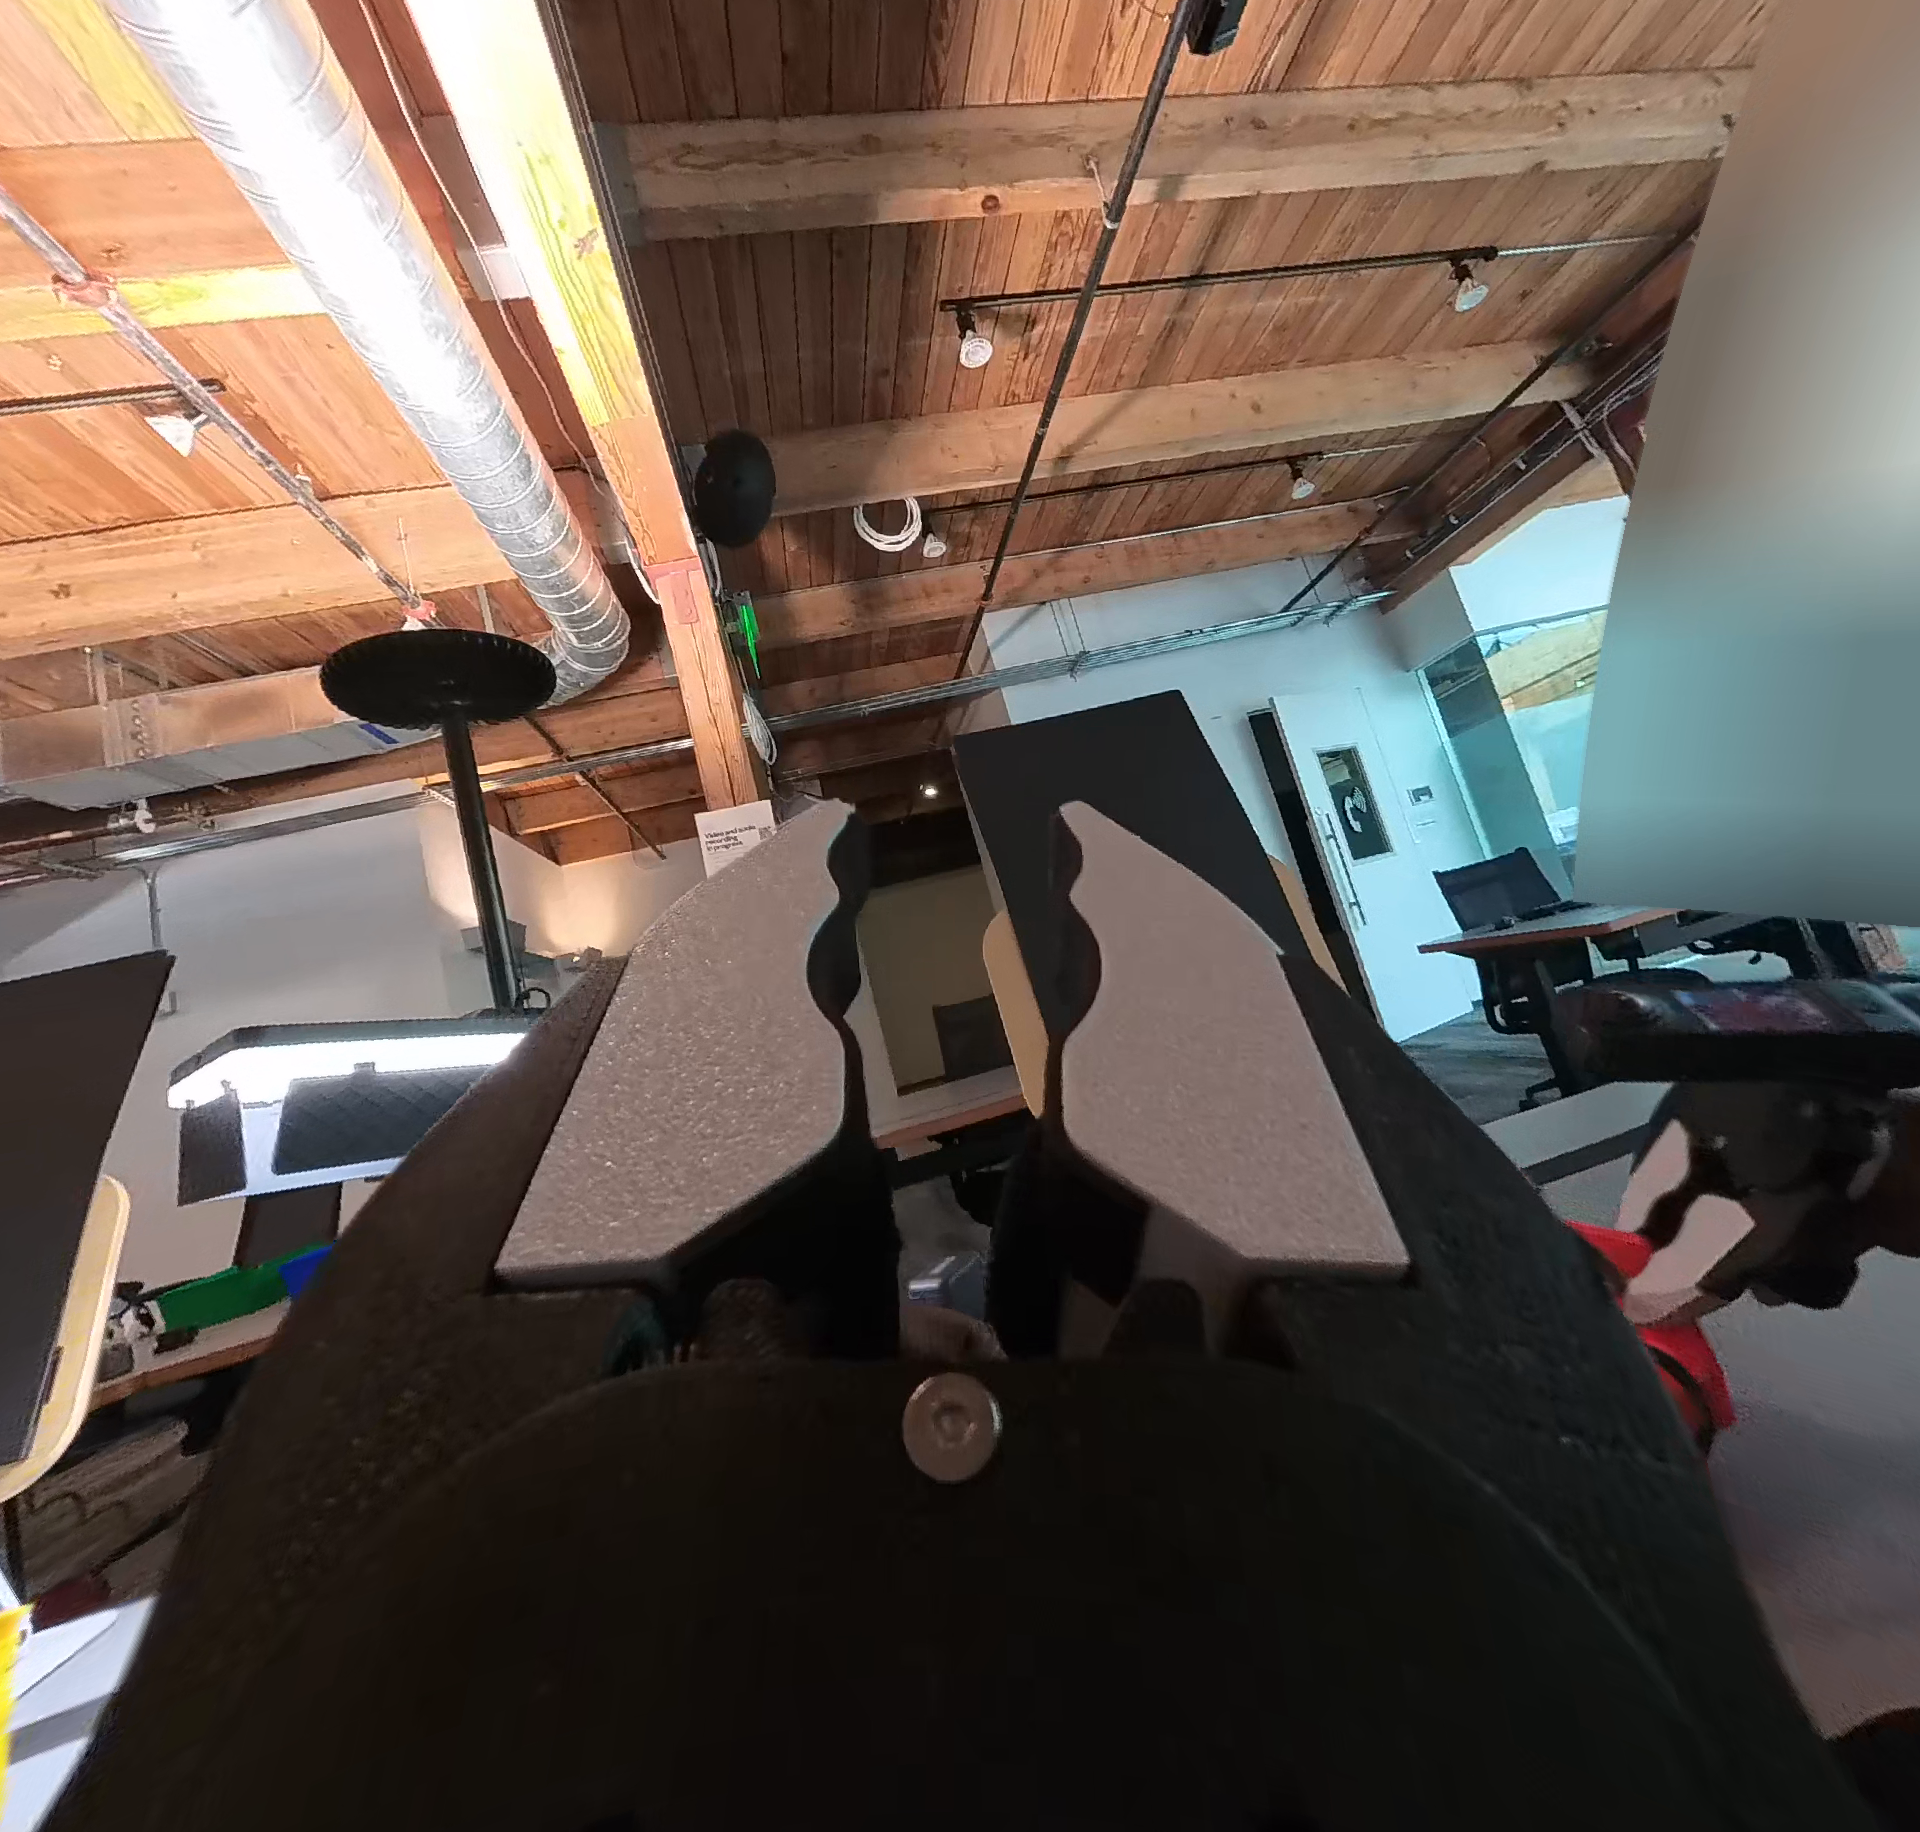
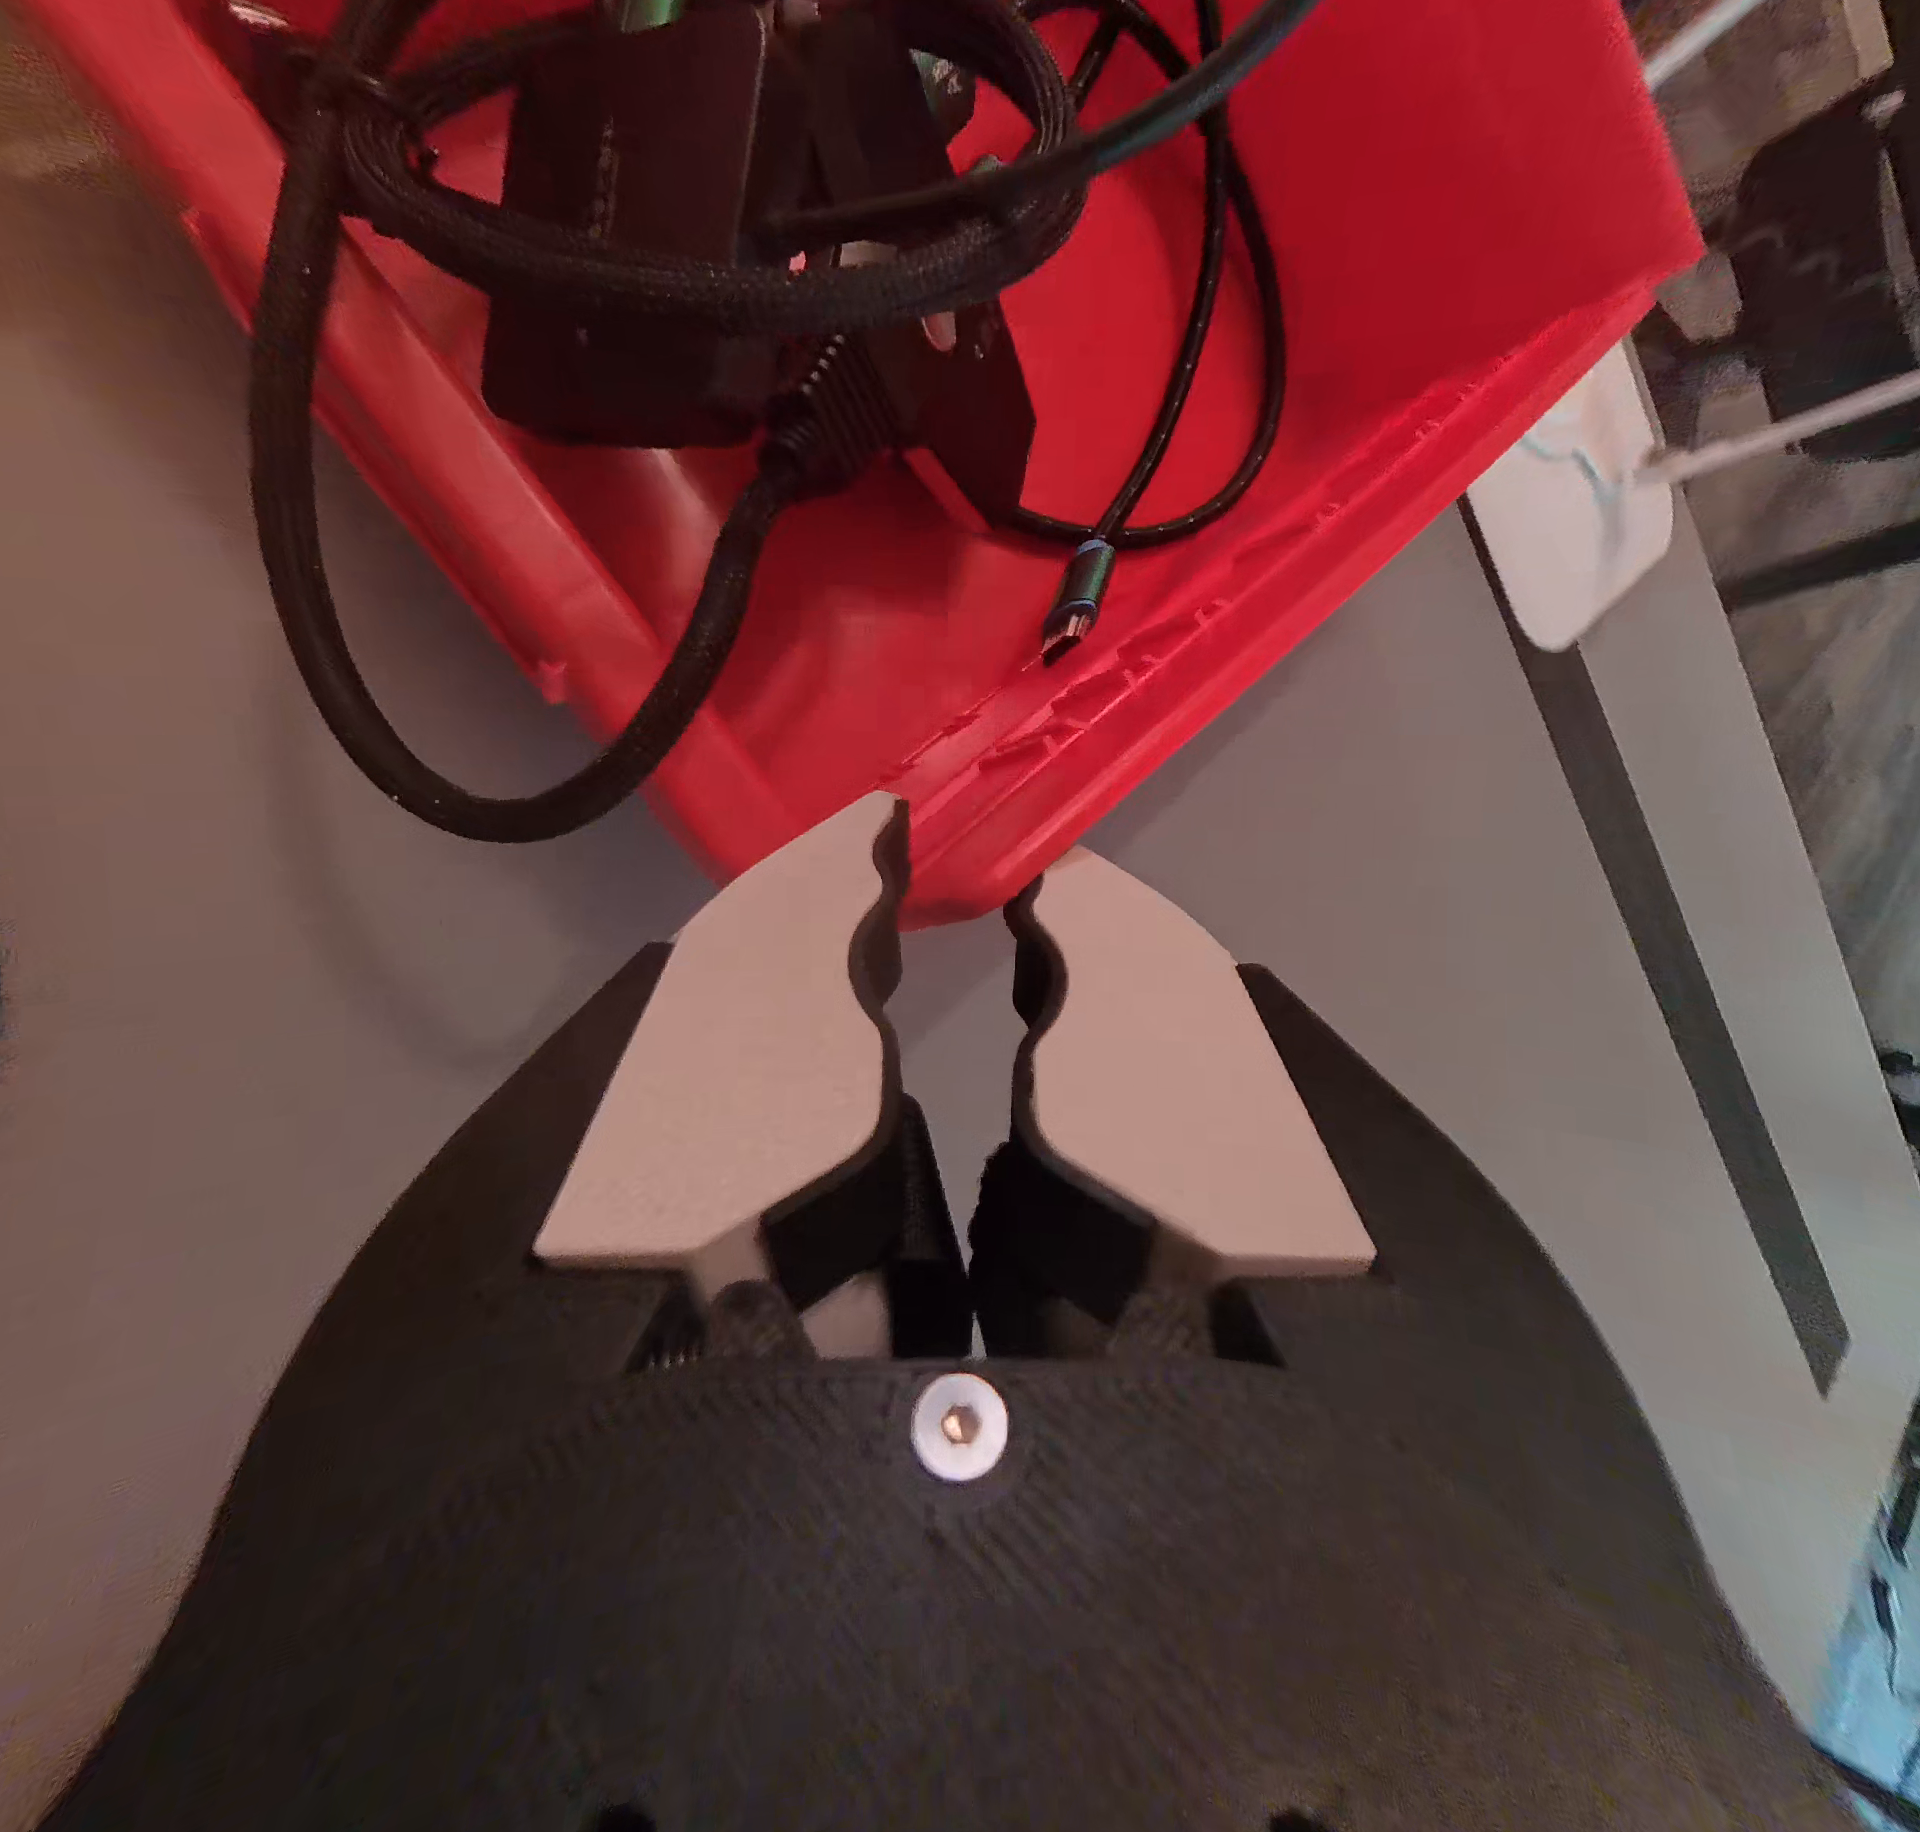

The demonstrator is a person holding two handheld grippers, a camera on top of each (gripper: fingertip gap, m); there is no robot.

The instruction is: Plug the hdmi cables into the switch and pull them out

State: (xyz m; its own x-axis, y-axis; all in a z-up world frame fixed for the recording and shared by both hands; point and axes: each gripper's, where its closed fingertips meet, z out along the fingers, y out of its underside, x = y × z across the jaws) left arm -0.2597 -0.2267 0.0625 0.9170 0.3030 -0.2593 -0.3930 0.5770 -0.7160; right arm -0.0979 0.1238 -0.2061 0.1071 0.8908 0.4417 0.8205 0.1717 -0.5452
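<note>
In the right wrist view a red bin (image 2: 1351, 255) sits on a grey table (image 2: 187, 899). It holds a black switch box (image 2: 623, 224), a coiled thick black braided HDMI cable (image 2: 301, 535) with a ribbed plug (image 2: 831, 400) next to the switch, and a thin cable ending in a small loose plug (image 2: 1075, 603). My right gripper (image 2: 971, 847) is open and empty just above the bin's near corner. My left gripper (image 1: 951, 826) is open and empty, pointing up towards the ceiling. The right gripper (image 1: 1683, 1232) and part of the bin (image 1: 1688, 1367) show at the right of the left wrist view.
A white block (image 2: 1579, 515) lies at the table's right edge, with cluttered floor beyond. In the left wrist view a black floor lamp (image 1: 447, 686), a black panel (image 1: 1101, 795) and office desks (image 1: 1538, 925) stand ahead under a wooden ceiling.
</note>
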